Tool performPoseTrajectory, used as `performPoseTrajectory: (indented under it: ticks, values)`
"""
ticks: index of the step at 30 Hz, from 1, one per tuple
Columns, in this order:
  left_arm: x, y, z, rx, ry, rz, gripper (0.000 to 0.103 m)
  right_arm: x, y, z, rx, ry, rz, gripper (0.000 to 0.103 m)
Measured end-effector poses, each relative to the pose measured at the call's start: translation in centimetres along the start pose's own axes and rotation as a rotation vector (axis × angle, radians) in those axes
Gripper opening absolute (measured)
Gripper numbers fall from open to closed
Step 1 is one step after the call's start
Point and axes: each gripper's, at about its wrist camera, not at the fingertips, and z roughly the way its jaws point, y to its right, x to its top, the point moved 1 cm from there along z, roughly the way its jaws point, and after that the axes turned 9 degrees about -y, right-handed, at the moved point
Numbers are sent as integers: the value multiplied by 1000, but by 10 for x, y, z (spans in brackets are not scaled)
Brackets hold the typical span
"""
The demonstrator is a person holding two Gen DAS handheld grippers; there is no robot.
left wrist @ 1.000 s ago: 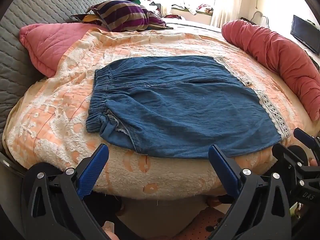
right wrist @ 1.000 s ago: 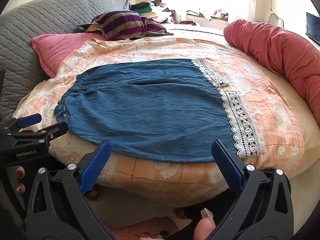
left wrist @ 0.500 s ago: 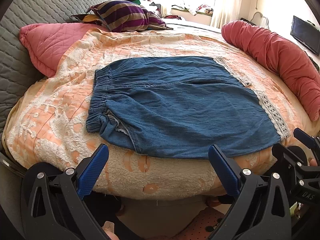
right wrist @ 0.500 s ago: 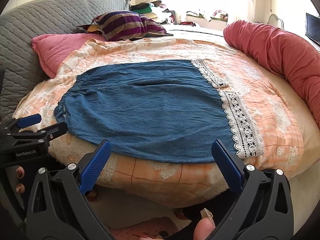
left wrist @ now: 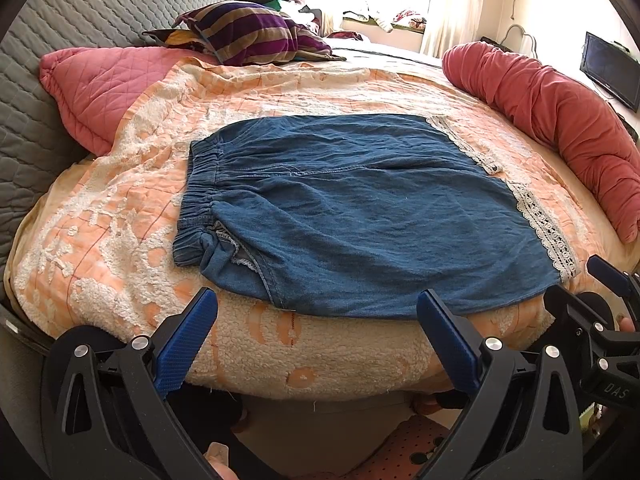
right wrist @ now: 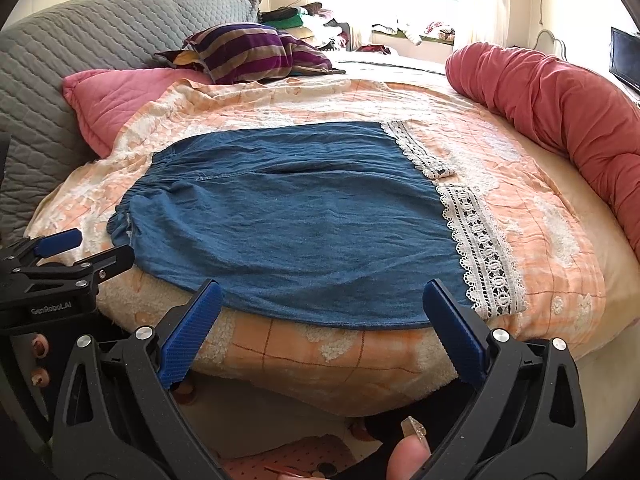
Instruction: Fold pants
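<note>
Blue denim pants (left wrist: pixel 360 216) (right wrist: pixel 296 220) lie flat on the bed, elastic waistband at the left, white lace hems (right wrist: pixel 480 248) at the right. My left gripper (left wrist: pixel 316 304) hangs open just short of the pants' near edge, with nothing between its blue pads. My right gripper (right wrist: pixel 320 300) is also open and empty, at the near edge closer to the lace hem. Each gripper shows at the other view's side edge.
An orange and white blanket (left wrist: pixel 120 216) covers the bed. A pink pillow (left wrist: pixel 100 88) and striped cushion (left wrist: pixel 252 32) lie at the back left; a long red bolster (left wrist: pixel 560 120) runs along the right. A grey quilted headboard (left wrist: pixel 60 20) stands at left.
</note>
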Motion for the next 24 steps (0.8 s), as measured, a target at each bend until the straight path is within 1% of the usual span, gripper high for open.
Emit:
performPoseTrajectory:
  ticks: [24]
  values:
    - [6,-2,1,6,5,-11,99,4,-2,2,4,0,-1,95]
